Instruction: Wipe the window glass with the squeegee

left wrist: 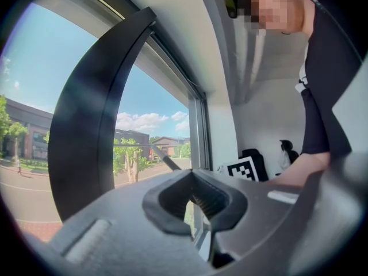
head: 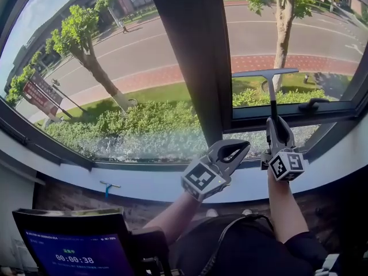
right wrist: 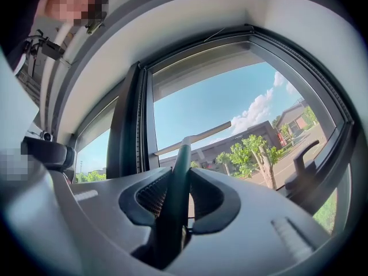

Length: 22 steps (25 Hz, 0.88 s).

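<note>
The squeegee point(head: 270, 85) has a dark green handle and a grey T-shaped blade point(head: 265, 72). It stands upright in front of the lower part of the right window pane point(head: 299, 33). My right gripper point(head: 276, 132) is shut on the handle, above the sill. In the right gripper view the handle point(right wrist: 175, 194) runs up between the pads to the blade point(right wrist: 192, 138). My left gripper point(head: 240, 147) hangs shut and empty just left of it, at the foot of the dark mullion point(head: 195, 56). The left gripper view shows its jaws point(left wrist: 193, 174) closed, with the squeegee handle point(left wrist: 167, 161) beyond.
A black window handle point(head: 313, 103) sits on the right pane's lower frame, close to the right of the squeegee. A white sill point(head: 144, 183) runs under both panes, with a small blue-handled tool point(head: 107, 187) on it. A screen point(head: 75, 252) stands at the lower left.
</note>
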### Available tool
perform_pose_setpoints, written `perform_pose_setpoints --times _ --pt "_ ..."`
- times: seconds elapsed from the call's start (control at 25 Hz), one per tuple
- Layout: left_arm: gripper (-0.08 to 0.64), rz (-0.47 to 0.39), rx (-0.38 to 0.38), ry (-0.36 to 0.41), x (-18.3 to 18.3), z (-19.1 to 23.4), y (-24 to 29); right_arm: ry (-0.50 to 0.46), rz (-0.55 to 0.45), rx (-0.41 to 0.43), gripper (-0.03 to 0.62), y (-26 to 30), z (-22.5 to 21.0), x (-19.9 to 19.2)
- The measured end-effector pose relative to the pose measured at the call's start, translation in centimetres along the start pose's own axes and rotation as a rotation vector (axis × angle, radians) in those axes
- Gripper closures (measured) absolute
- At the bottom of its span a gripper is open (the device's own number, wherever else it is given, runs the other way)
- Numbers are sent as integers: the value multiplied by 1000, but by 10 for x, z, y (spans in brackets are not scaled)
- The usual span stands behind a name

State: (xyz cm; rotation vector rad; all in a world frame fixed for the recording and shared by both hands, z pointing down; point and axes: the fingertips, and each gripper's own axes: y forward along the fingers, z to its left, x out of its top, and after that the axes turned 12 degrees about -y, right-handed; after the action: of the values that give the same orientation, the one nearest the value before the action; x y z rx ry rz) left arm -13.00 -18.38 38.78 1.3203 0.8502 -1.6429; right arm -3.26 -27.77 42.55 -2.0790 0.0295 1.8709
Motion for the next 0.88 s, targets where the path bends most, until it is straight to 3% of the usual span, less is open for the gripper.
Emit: perform_pose_setpoints --times 0.52,0.88 --pt "557 18 -6 -33 -12 -9 -5 48 97 -20 492 -30 1 -50" --pt "557 31 -5 -11 -14 -7 -9 63 148 -32 492 -40 -3 -76"
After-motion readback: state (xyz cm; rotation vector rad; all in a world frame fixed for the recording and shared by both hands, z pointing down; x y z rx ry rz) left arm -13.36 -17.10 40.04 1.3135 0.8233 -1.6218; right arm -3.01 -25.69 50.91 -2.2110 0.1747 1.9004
